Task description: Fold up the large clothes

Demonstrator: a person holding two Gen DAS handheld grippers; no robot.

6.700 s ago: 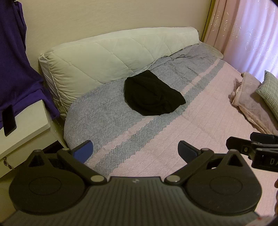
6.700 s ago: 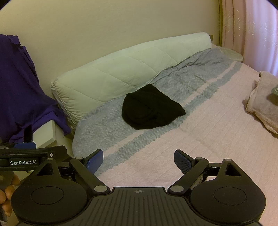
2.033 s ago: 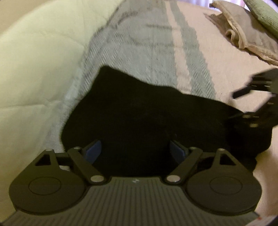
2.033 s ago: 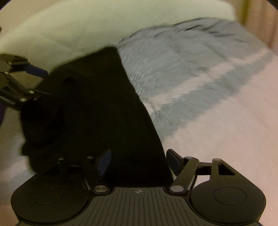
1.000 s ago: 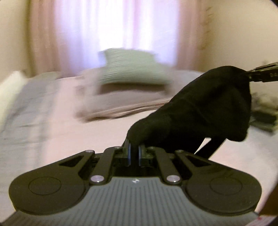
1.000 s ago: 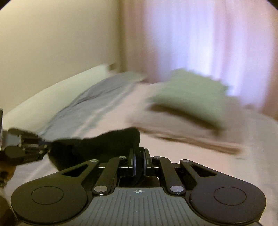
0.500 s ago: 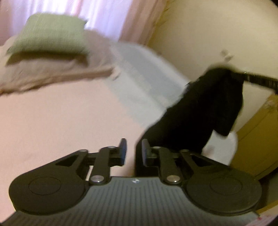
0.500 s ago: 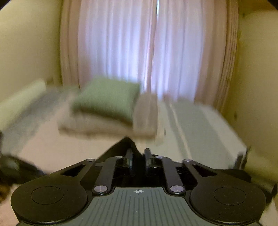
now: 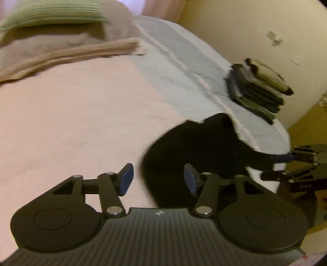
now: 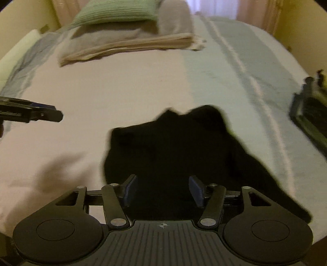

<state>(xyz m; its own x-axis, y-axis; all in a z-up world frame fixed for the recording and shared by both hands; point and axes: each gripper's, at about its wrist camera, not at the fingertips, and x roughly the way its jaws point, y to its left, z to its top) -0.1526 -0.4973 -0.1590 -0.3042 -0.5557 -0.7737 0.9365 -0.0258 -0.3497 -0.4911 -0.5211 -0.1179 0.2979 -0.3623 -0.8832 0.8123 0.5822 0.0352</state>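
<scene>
We see a big bed with a pink and grey striped cover (image 10: 122, 98), then a crumpled black cloth garment (image 10: 179, 155) lying on it near the edge, and our left tongs (image 9: 157, 180) and right tongs (image 10: 161, 191) spread wide, holding nothing.

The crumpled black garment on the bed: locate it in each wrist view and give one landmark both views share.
Left wrist view: crumpled black garment lies right of centre, just beyond the open left gripper.
Right wrist view: lower centre, ahead of the open right gripper.
Shared landmark: green cushion on folded beige blanket.
</scene>
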